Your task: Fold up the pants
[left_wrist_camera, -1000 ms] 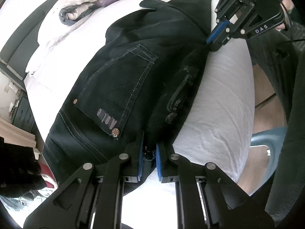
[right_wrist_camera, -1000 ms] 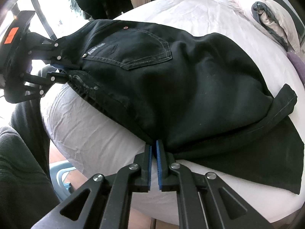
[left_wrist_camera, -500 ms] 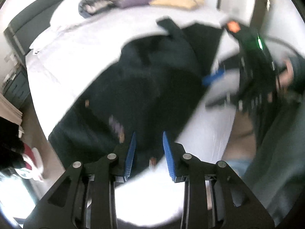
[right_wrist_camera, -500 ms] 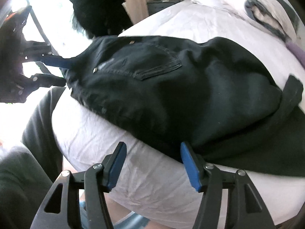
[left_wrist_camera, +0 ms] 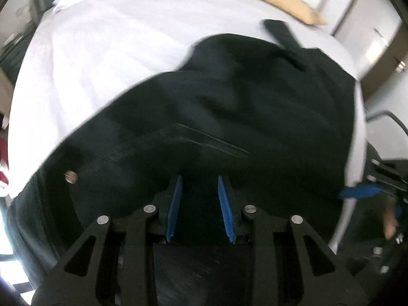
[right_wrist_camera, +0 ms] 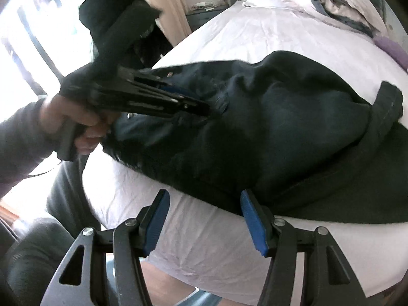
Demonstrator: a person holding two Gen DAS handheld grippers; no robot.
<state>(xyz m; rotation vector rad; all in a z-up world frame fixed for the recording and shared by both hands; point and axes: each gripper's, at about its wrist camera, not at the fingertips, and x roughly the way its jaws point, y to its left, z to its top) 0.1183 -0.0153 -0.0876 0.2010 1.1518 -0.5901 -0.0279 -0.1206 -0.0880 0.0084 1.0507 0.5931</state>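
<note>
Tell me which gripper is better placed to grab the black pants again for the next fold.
Probably the left gripper: it is open directly over the pants near the waistband. The right gripper is open too, but mostly over white bedsheet at the pants' edge.

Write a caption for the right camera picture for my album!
Right gripper, jaws open, hovers at the edge of black pants on a white bed.

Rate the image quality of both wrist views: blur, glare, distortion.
Left wrist view: motion blur smears the black pants and white bedsheet; only the left gripper is sharp; fisheye bends the bed. Right wrist view: window blown out, hand smeared, right gripper crisp.
</note>
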